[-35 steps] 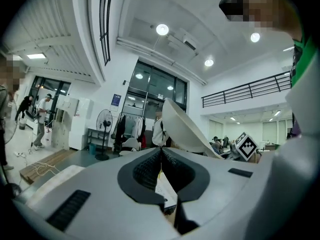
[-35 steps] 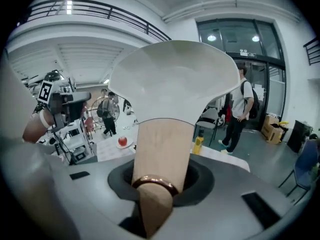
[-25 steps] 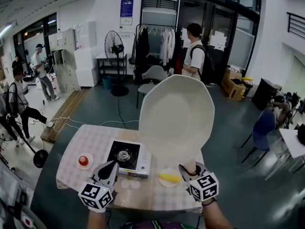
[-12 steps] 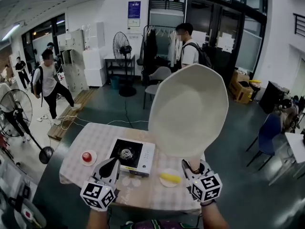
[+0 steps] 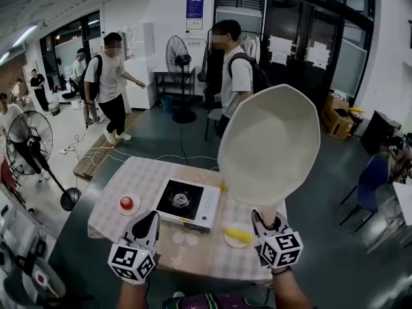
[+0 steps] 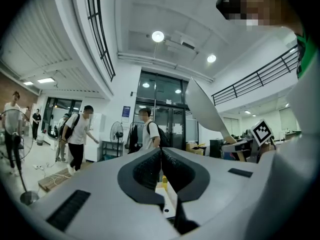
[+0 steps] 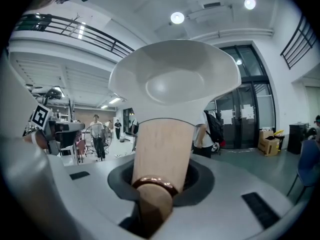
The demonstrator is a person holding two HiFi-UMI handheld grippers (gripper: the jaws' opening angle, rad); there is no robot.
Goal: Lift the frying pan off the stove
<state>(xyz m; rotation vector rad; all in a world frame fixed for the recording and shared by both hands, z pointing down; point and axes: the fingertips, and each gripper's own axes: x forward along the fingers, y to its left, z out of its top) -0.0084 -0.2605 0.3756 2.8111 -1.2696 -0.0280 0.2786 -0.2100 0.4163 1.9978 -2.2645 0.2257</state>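
Grippers, two. The right gripper (image 5: 264,220) is clamped narrow on the wooden handle (image 7: 162,149) of the frying pan (image 5: 270,147). The handle fills the gap between its jaws. The left gripper (image 5: 149,221) is empty, its jaws pressed together with nothing between.

Frying pan, one: pale, tipped up on edge. It rises straight ahead of the right gripper, high in the air and well clear of the stove (image 5: 185,201).

Stove, one: below and left of the right gripper, ahead of the left gripper, top bare.

Plates, two:
- plate with a red lump (image 5: 129,203), left of the stove
- plate with a yellow piece (image 5: 237,235), just left of the right gripper

Pale discs (image 5: 183,238), two, lie between the grippers.

Table (image 5: 135,176), one, checked cloth. Both grippers hang over its near edge.

A person with a backpack (image 5: 235,76) stands beyond the table's far edge, beside the pan's left rim. There is open floor beyond the table.
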